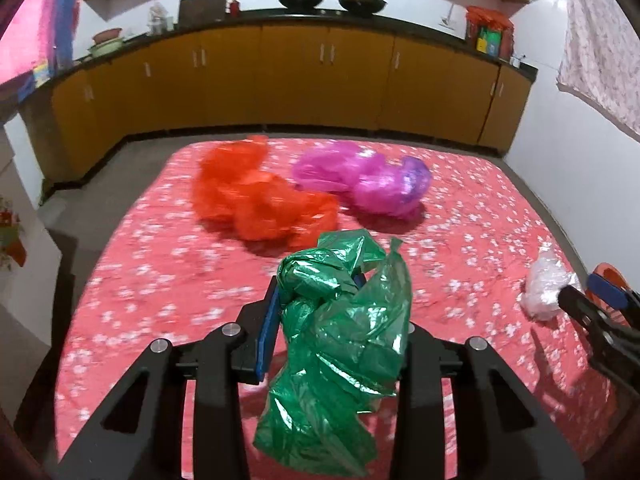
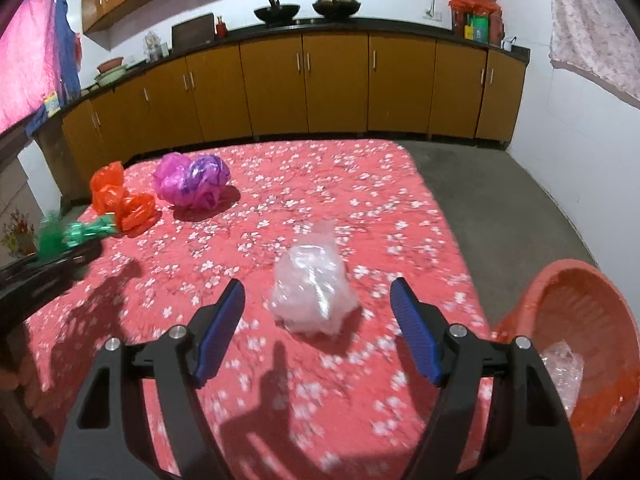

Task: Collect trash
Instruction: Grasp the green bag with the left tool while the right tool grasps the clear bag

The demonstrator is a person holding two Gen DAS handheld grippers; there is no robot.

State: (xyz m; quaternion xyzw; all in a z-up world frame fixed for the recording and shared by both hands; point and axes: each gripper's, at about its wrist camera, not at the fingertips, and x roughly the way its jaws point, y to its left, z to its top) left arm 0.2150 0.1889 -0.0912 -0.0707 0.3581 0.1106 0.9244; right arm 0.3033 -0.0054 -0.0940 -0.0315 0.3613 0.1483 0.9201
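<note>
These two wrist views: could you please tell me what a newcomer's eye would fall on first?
Probably the crumpled green bag, pinched in the left gripper close to the camera. Beyond it, an orange bag and a pink bag lie side by side on the red flowered cloth. In the right view, a clear bag sits just ahead of the open right gripper, with an orange basket at the right edge.

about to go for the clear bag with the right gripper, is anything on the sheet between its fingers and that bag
Nothing visible. The right gripper is open and the clear plastic bag lies just ahead of it, with only bare flowered bedsheet between. The orange basket sits off to the right, clear of the approach.
</note>
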